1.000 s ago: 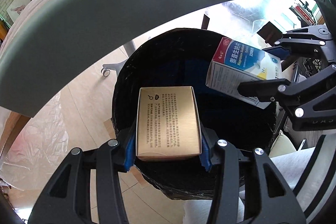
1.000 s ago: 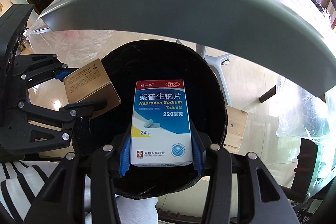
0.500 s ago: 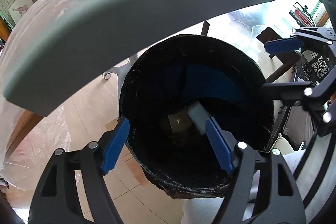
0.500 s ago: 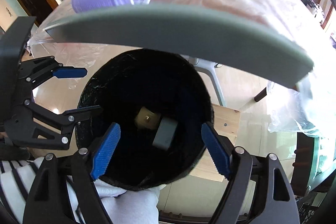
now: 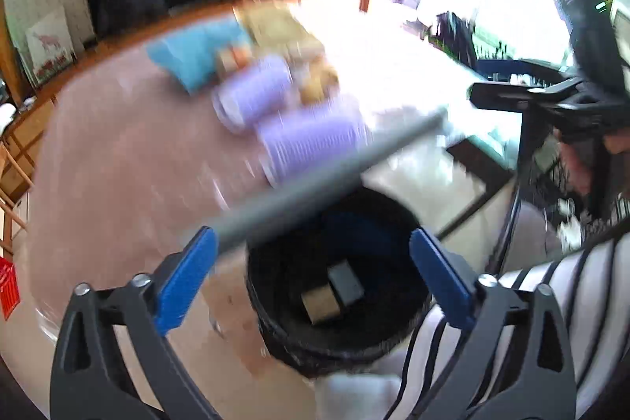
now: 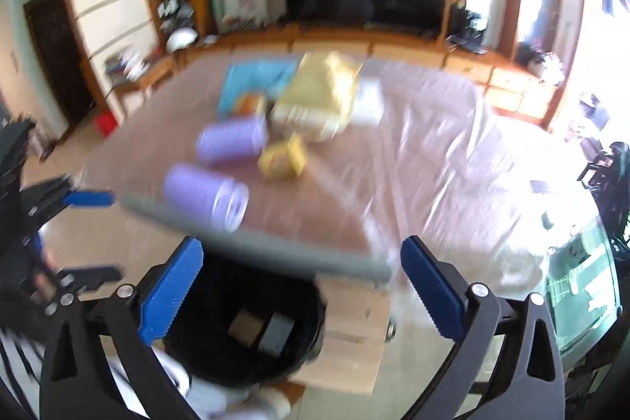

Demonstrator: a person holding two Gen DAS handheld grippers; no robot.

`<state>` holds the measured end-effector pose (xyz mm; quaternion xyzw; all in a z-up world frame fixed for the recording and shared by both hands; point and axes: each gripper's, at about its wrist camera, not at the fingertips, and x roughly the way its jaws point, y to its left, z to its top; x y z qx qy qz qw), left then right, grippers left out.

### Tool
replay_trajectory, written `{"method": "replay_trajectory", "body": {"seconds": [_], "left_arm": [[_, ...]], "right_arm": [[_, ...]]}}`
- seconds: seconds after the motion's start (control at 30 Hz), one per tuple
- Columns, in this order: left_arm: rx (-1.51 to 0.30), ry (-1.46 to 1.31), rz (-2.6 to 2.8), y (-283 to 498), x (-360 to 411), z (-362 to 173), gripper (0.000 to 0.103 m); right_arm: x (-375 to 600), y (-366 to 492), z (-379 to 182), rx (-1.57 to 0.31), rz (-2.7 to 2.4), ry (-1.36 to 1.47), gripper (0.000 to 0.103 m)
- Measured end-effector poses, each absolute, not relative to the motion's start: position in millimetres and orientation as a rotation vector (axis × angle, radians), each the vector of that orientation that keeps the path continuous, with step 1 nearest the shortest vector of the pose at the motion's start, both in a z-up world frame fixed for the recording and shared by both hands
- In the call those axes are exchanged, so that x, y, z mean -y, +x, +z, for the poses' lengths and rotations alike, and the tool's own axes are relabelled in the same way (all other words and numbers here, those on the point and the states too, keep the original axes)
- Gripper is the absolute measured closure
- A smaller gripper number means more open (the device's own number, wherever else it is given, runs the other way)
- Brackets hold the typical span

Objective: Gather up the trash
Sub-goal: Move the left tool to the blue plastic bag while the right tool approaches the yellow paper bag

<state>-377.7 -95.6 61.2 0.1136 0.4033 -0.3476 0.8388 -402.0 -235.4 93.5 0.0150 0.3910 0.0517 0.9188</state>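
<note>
Left wrist view, blurred. Left gripper: blue fingers spread wide, nothing between them. The black bin stands on the floor below the bench edge, and it is framed between the fingers. Inside the bin, on its bottom: a tan box and a grey box, touching each other. Beyond the bin, on the bench: two purple rollers, one just behind the bench edge, the other further back; a blue packet behind them. Right gripper is seen right of the bin, higher up; how far open it is cannot be told from here.

Right wrist view, also blurred. Right gripper: blue fingers wide apart, holding nothing. Bin sits low between the fingers, toward the left one, with both boxes lying side by side in it. Beyond the bin on the bench: purple rollers, a small yellow cup, a yellow bag, the blue packet. Left gripper is seen left of the bin, fingers apart.
</note>
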Motion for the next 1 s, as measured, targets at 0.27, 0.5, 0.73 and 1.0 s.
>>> {"method": "replay_trajectory", "body": {"seconds": [0.27,0.5,0.73,1.0], "left_arm": [[-0.78,0.183,-0.538,-285,85,93,0.002],[-0.814,0.255,-0.504,-209,97,84,0.002],[-0.856,0.311,-0.555,-162,107,66,0.002],[-0.894,0.416,-0.739,-120,129,50,0.002]], "right_arm": [[253,-314,113,-0.812,0.044,0.175,0.004],[245,-245,102,-0.881,0.004,0.247,0.004],[242,-201,80,-0.95,-0.037,0.273,0.004],[250,-174,58,-1.016,-0.042,0.387,0.004]]}}
